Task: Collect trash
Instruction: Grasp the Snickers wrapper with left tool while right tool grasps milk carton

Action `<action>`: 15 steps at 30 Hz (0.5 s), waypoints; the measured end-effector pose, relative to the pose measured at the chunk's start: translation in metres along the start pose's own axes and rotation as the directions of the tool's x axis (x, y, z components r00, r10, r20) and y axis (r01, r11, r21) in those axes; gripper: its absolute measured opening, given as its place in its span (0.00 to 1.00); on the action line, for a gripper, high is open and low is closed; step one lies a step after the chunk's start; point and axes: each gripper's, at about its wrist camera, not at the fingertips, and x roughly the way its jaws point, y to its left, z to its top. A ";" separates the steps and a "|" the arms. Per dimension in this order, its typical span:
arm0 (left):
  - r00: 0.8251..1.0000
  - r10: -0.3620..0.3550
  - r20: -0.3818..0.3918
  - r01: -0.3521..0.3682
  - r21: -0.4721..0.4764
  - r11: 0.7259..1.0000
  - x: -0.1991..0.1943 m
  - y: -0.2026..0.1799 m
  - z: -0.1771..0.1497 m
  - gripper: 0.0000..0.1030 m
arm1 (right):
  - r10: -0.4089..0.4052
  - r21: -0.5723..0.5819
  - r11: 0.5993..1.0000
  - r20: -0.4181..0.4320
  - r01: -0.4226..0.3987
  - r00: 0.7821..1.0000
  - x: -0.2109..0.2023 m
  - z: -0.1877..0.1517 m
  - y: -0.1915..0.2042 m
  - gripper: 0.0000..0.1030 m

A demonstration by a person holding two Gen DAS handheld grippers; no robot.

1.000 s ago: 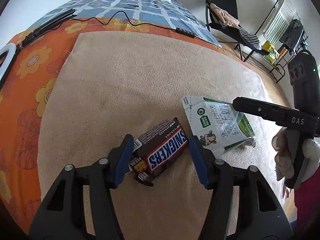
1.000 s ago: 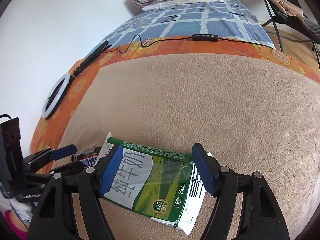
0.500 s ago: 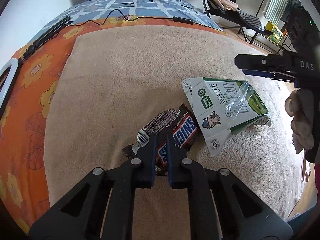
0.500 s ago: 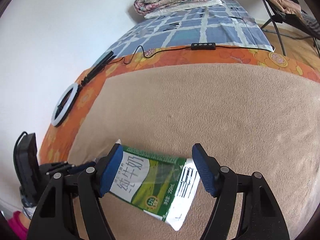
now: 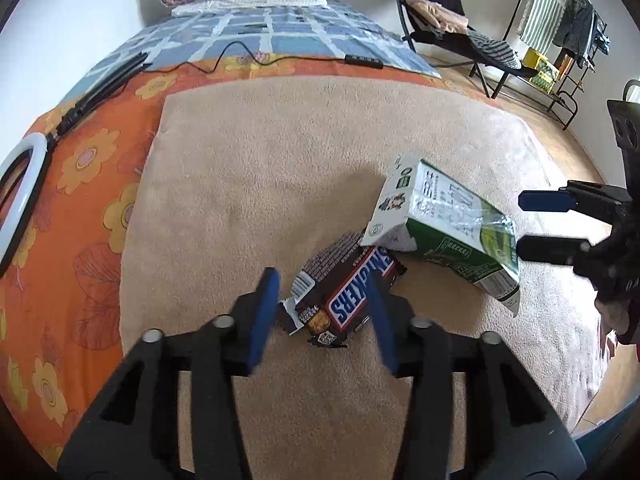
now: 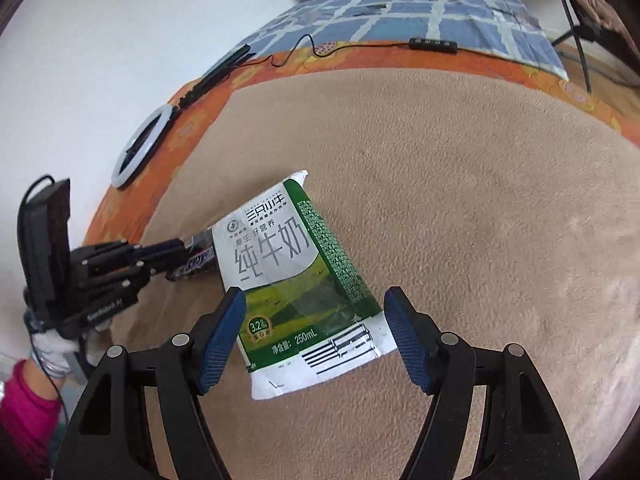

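Pickup stage: my left gripper (image 5: 324, 312) is opening astride the Snickers wrapper (image 5: 344, 286), unpinched; my right gripper (image 6: 316, 336) stands spread around the milk carton (image 6: 296, 276); both must close next.

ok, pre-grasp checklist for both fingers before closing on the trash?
1. Snickers wrapper between left gripper fingers: ok; they are opening, pads not pressing.
2. Milk carton between right gripper fingers: ok, open, clear gaps both sides.
3. Carton separate from wrapper: not ok; its corner overlaps the wrapper's far end.
4. Both items resting on beige blanket: ok.
5. Trash bin located: cannot tell, none in view.
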 end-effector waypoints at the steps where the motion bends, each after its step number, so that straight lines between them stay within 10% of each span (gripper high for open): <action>1: 1.000 -0.005 0.006 0.005 0.012 1.000 -0.002 -0.002 0.001 0.57 | -0.031 -0.046 0.998 0.018 0.031 0.999 -0.004 -0.003 0.009 0.69; 8: 0.998 -0.006 -0.055 0.010 0.078 0.997 0.020 -0.011 -0.002 0.57 | -0.255 -0.366 0.897 0.029 0.248 0.966 0.022 -0.018 0.065 0.80; 15: 0.998 0.020 -0.065 -0.014 0.087 0.996 0.036 -0.015 -0.004 0.56 | -0.322 -0.350 0.888 -0.006 0.299 0.947 0.043 -0.014 0.047 0.80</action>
